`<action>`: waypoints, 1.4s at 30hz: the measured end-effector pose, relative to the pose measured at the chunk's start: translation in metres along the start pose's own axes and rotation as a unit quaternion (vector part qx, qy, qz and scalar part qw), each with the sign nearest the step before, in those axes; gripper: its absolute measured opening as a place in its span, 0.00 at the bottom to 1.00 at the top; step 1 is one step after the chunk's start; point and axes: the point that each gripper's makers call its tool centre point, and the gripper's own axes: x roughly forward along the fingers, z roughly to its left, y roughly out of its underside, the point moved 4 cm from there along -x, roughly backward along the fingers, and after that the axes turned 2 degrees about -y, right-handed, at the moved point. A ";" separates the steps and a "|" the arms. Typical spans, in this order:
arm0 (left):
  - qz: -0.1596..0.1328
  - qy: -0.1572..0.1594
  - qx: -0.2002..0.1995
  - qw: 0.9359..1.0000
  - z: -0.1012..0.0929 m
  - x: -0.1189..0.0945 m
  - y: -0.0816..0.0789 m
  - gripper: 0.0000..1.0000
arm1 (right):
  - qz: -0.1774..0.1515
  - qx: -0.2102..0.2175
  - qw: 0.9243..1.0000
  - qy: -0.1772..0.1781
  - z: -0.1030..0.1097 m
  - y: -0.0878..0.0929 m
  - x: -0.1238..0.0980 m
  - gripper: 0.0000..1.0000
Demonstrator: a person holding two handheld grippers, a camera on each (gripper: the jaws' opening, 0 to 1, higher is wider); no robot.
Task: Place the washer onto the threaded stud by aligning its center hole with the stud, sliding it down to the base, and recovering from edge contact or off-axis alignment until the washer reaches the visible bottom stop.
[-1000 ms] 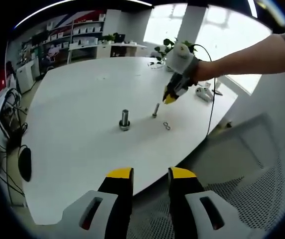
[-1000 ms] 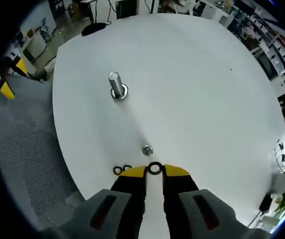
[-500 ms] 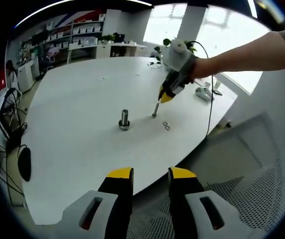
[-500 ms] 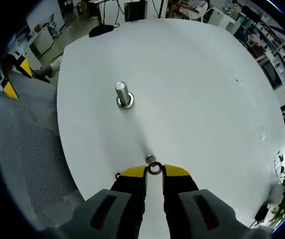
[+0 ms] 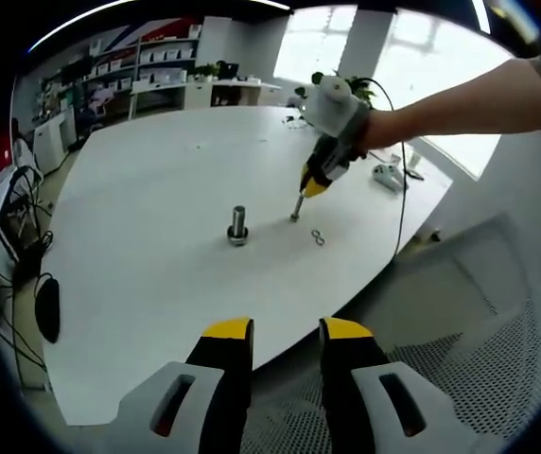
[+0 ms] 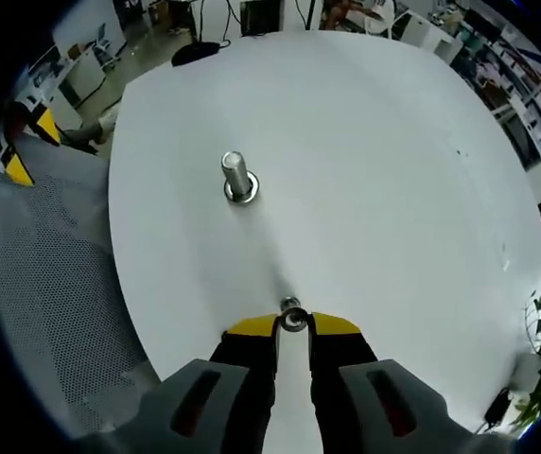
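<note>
A small steel washer is pinched between the yellow tips of my right gripper, which is shut on it. The washer sits right at the top of the thin threaded stud, touching or just above it. From the left gripper view, the right gripper tilts down over that thin stud on the white table. My left gripper hovers off the table's near edge, open with nothing in it.
A thicker stud on a round base stands left of the thin one, also seen as the thicker stud. Two loose washers lie right of the thin stud. A mesh chair sits beside the table edge. A person's arm reaches in.
The right gripper carried the washer forward and down, from short of the thin stud to its top. The loose washers slid out of the right gripper view. The left gripper held still.
</note>
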 end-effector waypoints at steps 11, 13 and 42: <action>0.002 0.000 0.000 1.000 0.000 0.000 0.000 0.26 | -0.001 0.005 1.000 0.004 -0.007 -0.003 0.002 0.14; 0.002 0.001 -0.001 1.000 0.000 0.000 0.000 0.26 | 0.001 0.003 1.000 0.003 -0.007 -0.002 0.002 0.14; 0.011 -0.004 -0.003 1.000 0.001 0.001 0.003 0.25 | 0.035 -0.020 0.999 -0.006 -0.003 0.012 0.041 0.14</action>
